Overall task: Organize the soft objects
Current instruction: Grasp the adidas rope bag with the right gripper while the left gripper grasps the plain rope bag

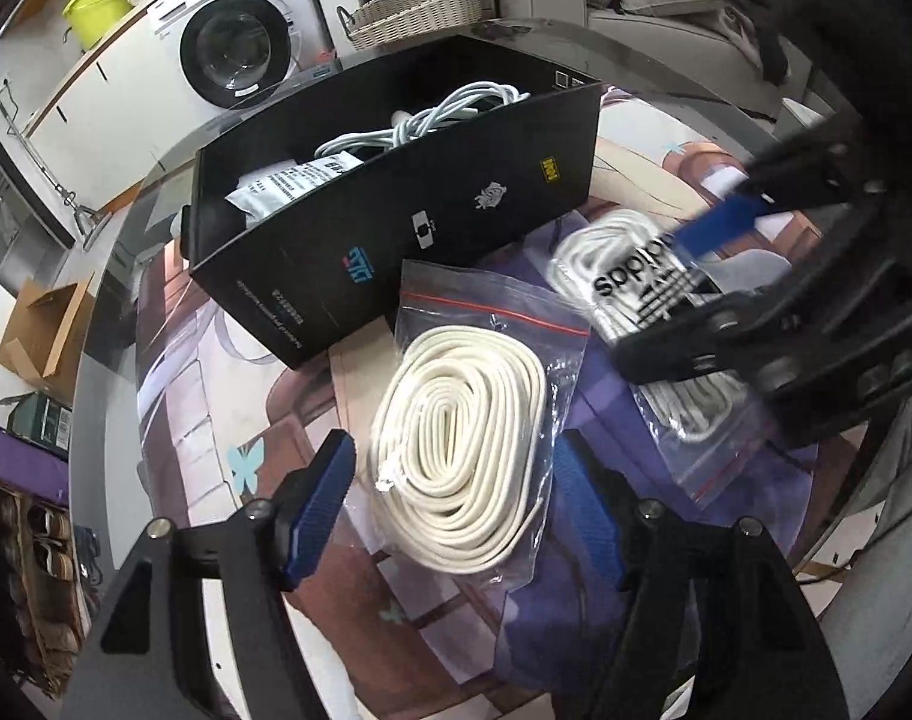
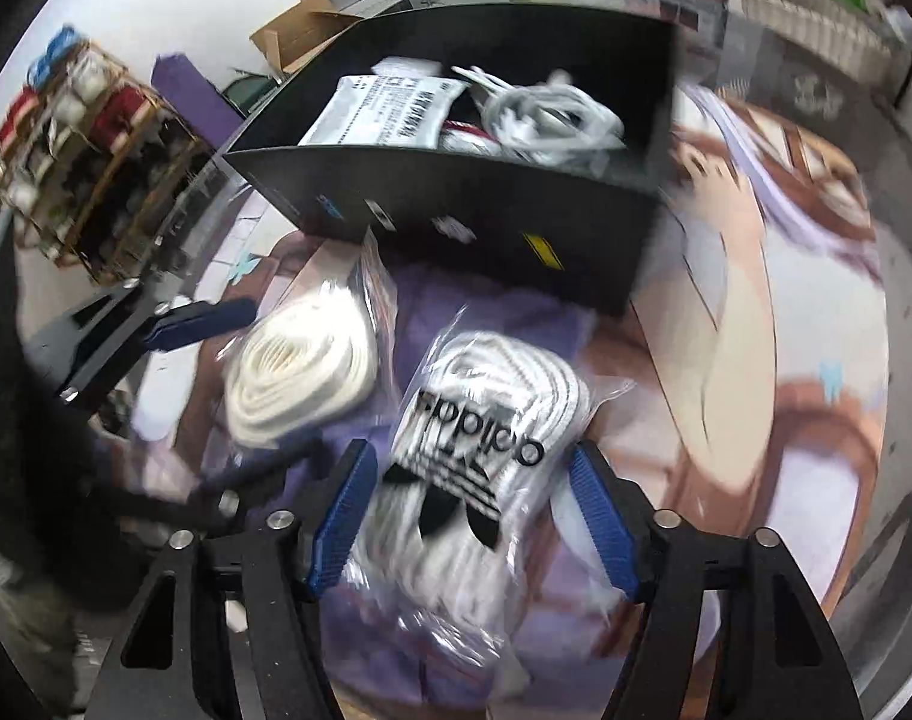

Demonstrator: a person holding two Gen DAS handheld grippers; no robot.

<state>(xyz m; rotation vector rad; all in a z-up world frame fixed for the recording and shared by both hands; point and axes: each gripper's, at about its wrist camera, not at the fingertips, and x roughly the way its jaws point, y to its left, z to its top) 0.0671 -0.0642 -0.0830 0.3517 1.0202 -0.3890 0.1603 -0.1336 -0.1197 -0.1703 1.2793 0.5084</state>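
On the table (image 1: 114,324), two bagged cord coils (image 1: 462,456) (image 1: 636,288) lie side by side before the box (image 1: 396,240); inside it, a cable bundle (image 1: 420,120) lies beside a packet (image 1: 294,180).

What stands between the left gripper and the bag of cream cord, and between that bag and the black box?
Nothing visible does. The left gripper is open, its fingers either side of the bag of cream cord. The black box lies just beyond the bag, open on top; only its near wall must be cleared.

Each black claw (image 1: 453,507) (image 2: 471,525) carries 2 ribbed blue pads and silver screws.
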